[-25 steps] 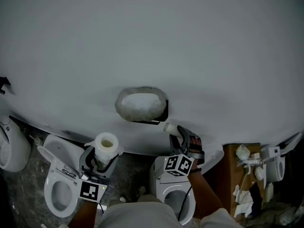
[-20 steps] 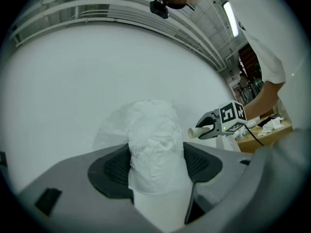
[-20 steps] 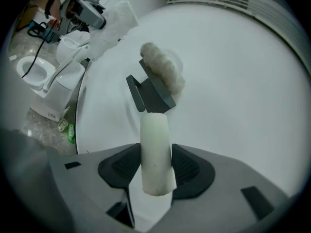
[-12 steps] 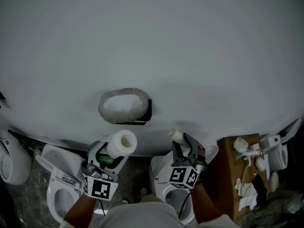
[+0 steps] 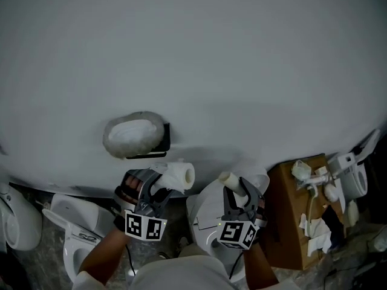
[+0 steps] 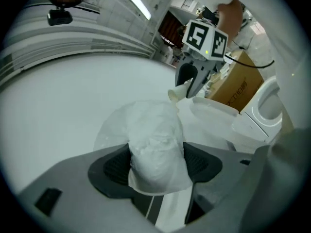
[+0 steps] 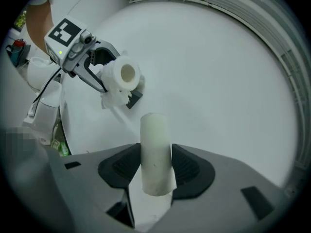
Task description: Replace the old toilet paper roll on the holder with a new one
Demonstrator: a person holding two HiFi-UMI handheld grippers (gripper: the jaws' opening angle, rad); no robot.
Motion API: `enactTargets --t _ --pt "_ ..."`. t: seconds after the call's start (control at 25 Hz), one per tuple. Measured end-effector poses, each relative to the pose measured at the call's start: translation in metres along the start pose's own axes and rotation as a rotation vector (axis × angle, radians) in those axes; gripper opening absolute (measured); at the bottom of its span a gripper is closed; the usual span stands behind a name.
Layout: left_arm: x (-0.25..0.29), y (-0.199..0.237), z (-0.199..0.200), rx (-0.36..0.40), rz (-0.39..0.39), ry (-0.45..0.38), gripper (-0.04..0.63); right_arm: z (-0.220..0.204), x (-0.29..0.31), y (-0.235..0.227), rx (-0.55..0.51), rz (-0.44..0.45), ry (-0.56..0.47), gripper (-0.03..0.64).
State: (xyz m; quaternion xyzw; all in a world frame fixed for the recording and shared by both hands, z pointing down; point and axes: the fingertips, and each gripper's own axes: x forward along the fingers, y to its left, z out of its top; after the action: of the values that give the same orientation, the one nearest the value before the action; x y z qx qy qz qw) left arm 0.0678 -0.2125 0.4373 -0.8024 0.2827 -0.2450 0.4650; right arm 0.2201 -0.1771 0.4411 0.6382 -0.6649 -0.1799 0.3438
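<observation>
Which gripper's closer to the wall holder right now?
Left. The left gripper, gripping the paper roll, sits just below and right of the holder; the right gripper, gripping the white tube, is farther right.

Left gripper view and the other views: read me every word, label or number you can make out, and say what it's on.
No text can be read.
Cardboard box: dark print on its side, too blurred to read.
Marker cubes: black and white square patterns only, no letters.
Toilet seat panel: dark marks, too small to read.
</observation>
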Motion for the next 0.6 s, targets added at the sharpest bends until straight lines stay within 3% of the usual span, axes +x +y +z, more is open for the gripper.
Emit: enactTargets --t 0.6 --pt "0.074 -0.034 -0.019 0.269 -0.091 0.074 0.316 -0.036 -0.015 -0.003 0.052 0.009 0.097 0.195"
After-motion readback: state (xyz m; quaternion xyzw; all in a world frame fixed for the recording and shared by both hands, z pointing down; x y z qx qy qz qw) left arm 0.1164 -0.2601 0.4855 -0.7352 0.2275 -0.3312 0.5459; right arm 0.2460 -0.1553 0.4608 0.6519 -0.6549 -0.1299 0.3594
